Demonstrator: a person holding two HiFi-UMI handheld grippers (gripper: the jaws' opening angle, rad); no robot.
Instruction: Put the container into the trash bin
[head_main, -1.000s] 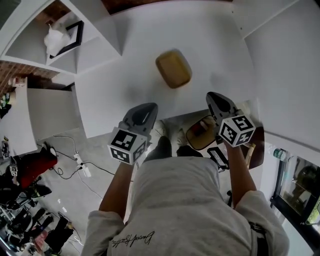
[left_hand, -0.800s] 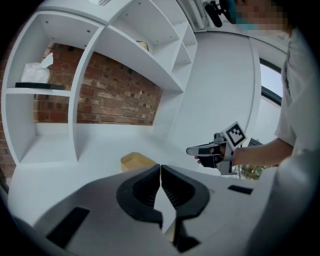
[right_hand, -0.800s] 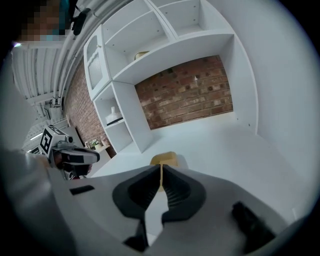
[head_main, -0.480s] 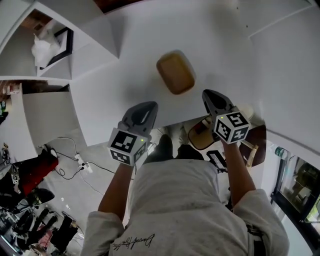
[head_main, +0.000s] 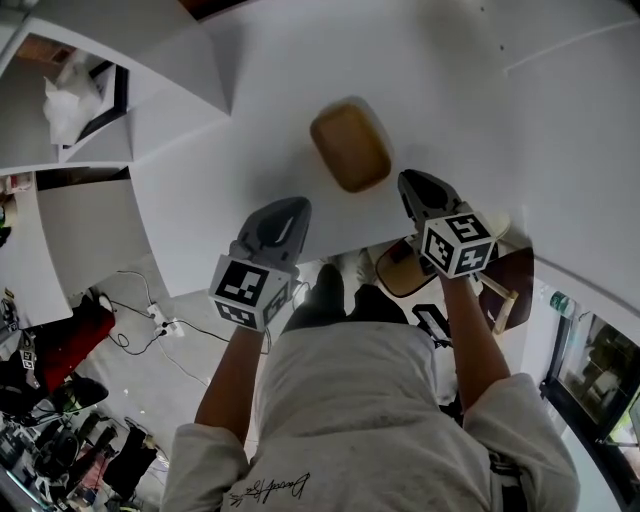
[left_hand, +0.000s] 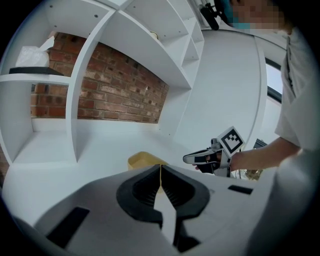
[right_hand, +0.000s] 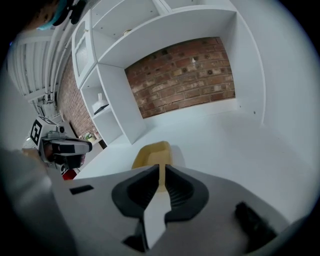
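Observation:
A tan, rounded rectangular container (head_main: 350, 145) lies empty on the white table (head_main: 440, 90). In the left gripper view the container (left_hand: 141, 159) shows just past the jaw tips, and in the right gripper view the container (right_hand: 152, 152) lies straight ahead. My left gripper (head_main: 296, 204) hovers over the table's near edge, below and left of the container, shut on nothing. My right gripper (head_main: 406, 179) is close to the container's lower right corner, its jaws closed to a thin slit with nothing held. A round tan bin-like thing (head_main: 404, 270) sits below the table edge by the right gripper.
White shelf compartments (head_main: 150, 70) stand at the table's left, one holding a white bag (head_main: 60, 100). A brick wall (right_hand: 185, 75) backs the shelving. A dark brown round surface (head_main: 512, 285) sits low at the right. Cables and a power strip (head_main: 160, 325) lie on the floor.
The right gripper has moved forward over the table, closer to the container's corner. The left gripper has barely moved. The container stays put.

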